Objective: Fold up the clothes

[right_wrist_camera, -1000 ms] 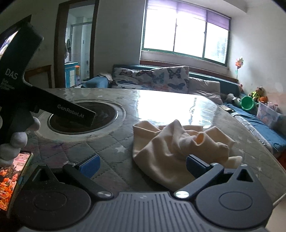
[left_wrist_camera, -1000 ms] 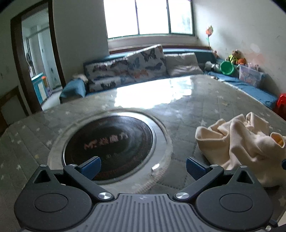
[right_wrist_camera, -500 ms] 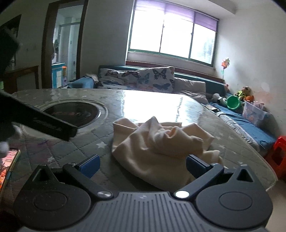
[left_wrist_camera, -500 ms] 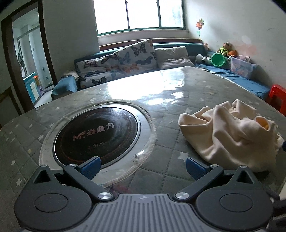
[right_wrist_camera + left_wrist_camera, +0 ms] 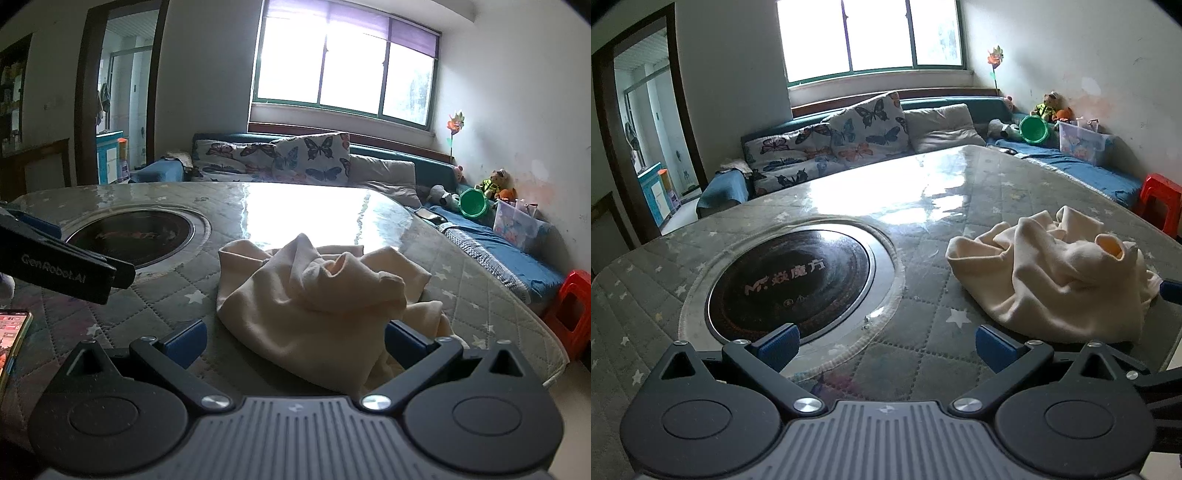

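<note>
Folding not started: cream garment (image 5: 314, 295) lies crumpled on the quilted table (image 5: 923, 369), unfolded. Left gripper (image 5: 886, 345) and right gripper (image 5: 293, 343) both spread wide, holding nothing.

A home living room. A long teal sofa (image 5: 399, 155) with butterfly-print cushions (image 5: 849, 129) runs under a wide green-framed window (image 5: 347, 74). A quilted grey star-patterned table (image 5: 1015, 192) holds a built-in round black cooktop (image 5: 790, 280). Soft toys (image 5: 495, 184), a red plastic stool (image 5: 1160, 199) and an open doorway (image 5: 646, 147) complete the domestic setting.
</note>
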A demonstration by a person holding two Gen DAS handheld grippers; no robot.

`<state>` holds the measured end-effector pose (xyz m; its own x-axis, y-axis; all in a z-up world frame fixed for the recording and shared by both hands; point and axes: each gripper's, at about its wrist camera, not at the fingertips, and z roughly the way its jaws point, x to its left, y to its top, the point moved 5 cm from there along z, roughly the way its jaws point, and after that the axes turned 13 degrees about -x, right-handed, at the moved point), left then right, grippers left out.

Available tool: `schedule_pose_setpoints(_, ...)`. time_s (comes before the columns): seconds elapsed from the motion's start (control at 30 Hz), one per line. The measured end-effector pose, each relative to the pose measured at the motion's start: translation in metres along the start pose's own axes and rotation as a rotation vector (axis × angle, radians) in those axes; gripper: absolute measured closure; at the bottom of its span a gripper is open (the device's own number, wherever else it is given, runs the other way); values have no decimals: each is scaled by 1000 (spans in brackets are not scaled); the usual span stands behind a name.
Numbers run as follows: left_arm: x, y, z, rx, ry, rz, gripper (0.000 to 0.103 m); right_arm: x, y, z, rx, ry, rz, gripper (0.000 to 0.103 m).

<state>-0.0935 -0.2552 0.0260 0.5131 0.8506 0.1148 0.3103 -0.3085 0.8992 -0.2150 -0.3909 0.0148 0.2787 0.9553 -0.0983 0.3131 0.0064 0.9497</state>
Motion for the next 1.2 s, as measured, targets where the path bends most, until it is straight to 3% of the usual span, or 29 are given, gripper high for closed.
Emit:
schedule_pose_setpoints(0.43, 7, -3, 7, 25, 23, -6, 0, 8, 2, 17, 67, 18, -28, 0)
schedule_pose_setpoints(0.87, 29, 0, 12, 36, 90, -43, 0, 20, 15, 54, 164, -114, -58, 0)
schedule_pose_setpoints(1.2, 30, -1, 14, 49, 92, -50, 0, 25, 9, 63, 206, -132, -83, 0)
